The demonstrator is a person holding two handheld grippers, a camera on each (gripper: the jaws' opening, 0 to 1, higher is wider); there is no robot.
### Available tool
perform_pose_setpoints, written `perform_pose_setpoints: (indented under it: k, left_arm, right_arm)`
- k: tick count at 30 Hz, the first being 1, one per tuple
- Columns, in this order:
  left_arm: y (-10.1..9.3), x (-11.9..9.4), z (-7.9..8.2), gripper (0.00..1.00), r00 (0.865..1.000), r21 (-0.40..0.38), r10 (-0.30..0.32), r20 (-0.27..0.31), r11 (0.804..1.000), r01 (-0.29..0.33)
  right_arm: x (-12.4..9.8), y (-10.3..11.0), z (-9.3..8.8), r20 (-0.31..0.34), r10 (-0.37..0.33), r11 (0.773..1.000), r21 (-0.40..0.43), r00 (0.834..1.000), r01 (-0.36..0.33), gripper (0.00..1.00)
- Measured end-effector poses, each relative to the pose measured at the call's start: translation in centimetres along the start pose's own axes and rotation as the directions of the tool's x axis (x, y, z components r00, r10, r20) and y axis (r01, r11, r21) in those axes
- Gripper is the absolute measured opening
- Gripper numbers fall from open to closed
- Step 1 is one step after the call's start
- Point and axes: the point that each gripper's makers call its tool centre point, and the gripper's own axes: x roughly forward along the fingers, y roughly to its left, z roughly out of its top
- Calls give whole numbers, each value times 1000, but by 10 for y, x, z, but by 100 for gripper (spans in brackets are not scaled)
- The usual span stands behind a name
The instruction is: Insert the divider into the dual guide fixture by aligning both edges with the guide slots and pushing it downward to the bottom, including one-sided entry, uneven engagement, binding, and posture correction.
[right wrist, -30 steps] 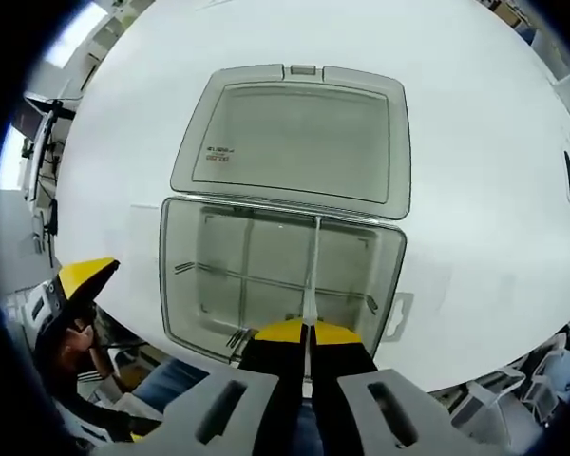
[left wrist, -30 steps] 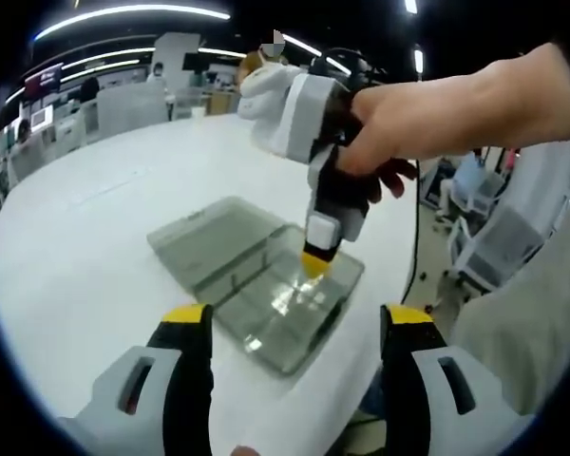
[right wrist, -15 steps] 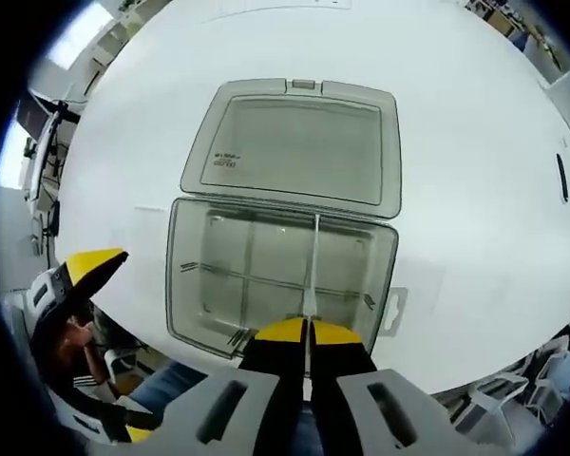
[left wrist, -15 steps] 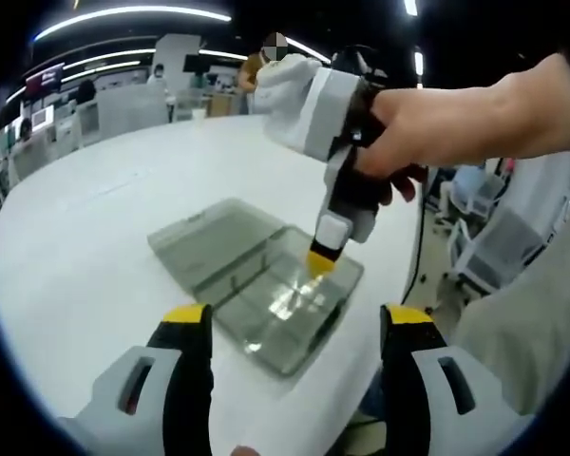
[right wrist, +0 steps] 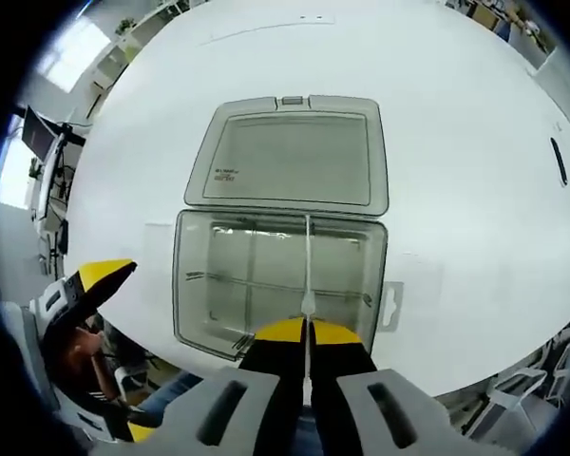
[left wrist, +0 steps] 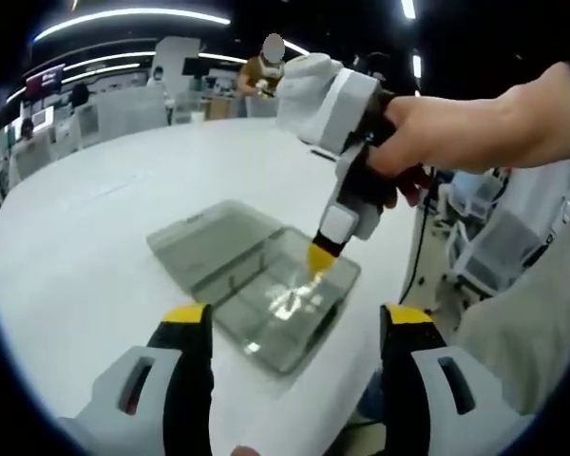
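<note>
A clear grey plastic box (right wrist: pixel 277 281) lies open on the white table, its lid (right wrist: pixel 293 157) folded flat behind it. Thin dividers cross its inside. My right gripper (right wrist: pixel 307 331) is shut on a thin clear divider (right wrist: pixel 307 271), which stands edge-on over the box's right part and reaches toward the far wall. In the left gripper view the same box (left wrist: pixel 266 290) lies ahead, and the right gripper (left wrist: pixel 319 258), held by a hand (left wrist: pixel 465 123), points down into it. My left gripper (left wrist: pixel 294 328) stands open with nothing between its jaws, short of the box.
The white table (left wrist: pixel 85 237) spreads wide to the left and behind the box. Its edge runs close along the box's near side, with office chairs (left wrist: pixel 484 256) on the floor beyond. A dark pen-like object (right wrist: pixel 560 161) lies at the table's right.
The right gripper has lifted away from the box with the divider still in its jaws, so the box looks smaller. The left gripper has stayed put.
</note>
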Motion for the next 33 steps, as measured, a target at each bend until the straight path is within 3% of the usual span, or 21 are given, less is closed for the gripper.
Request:
perform_pose_setpoints:
  k: [11, 17, 33]
  left_arm:
    - [1, -3, -2, 69, 1000, -2, 4, 2, 1000, -4]
    - [3, -4, -2, 69, 1000, -1, 8, 3, 1000, -8]
    - [-1, -4, -5, 69, 1000, -3, 4, -1, 1000, -4]
  right_arm:
    - [2, 3, 4, -1, -2, 1000, -5, 1000, 2, 0]
    - [7, -3, -2, -9, 5, 1000, 5, 1000, -5, 0]
    - [2, -1, -3, 157, 18, 1000, -3, 987, -18, 0]
